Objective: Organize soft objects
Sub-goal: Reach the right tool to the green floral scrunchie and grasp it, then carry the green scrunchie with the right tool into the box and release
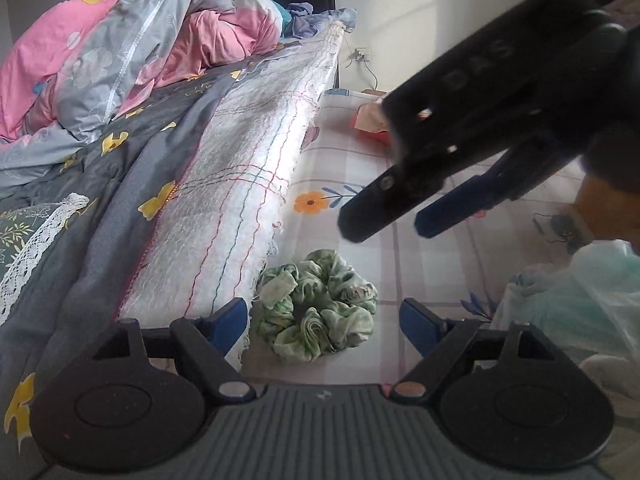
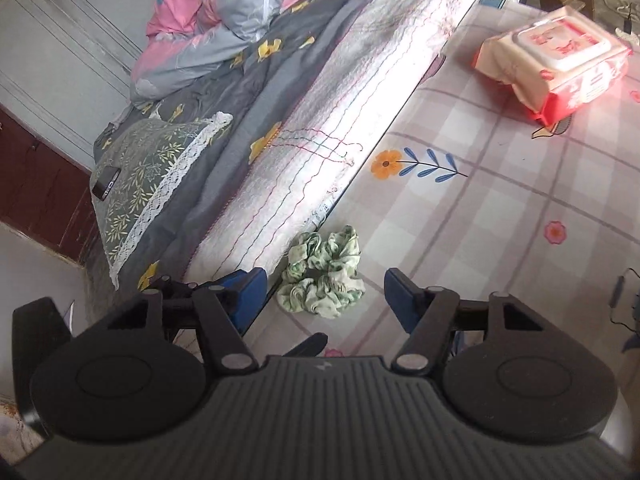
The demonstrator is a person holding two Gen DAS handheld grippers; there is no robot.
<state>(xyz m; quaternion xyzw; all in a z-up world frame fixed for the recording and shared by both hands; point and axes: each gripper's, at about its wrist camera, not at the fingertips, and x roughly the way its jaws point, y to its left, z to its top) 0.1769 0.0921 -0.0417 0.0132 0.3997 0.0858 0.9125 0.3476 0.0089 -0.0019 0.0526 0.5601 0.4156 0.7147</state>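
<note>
The left gripper (image 1: 324, 320) has its two blue-tipped fingers spread wide, holding nothing, with a crumpled green and white scrunchie (image 1: 316, 306) lying on the surface just past and between the tips, not touched by them. The right gripper (image 2: 322, 294) is likewise spread and empty, and the same scrunchie (image 2: 324, 276) lies just beyond the gap between its fingers. Only the left view shows the right gripper from outside, reaching in from the upper right with its fingers (image 1: 448, 212) parted above the checked floral cloth (image 1: 420, 248); it also shows a pale plastic bag (image 1: 568, 300) at the near right. Only the right view shows a red and white pack of wipes (image 2: 556, 64) lying on the cloth far to the right, a patterned pillow (image 2: 148, 176) with a lace edge on the left, and a phone (image 2: 106, 188) resting on that pillow. Both views show the scrunchie right beside the edge of a white stitched mattress (image 1: 236, 184), with a grey flowered sheet (image 1: 120, 184) and a bunched pink and grey quilt (image 1: 132, 52) farther left.
</note>
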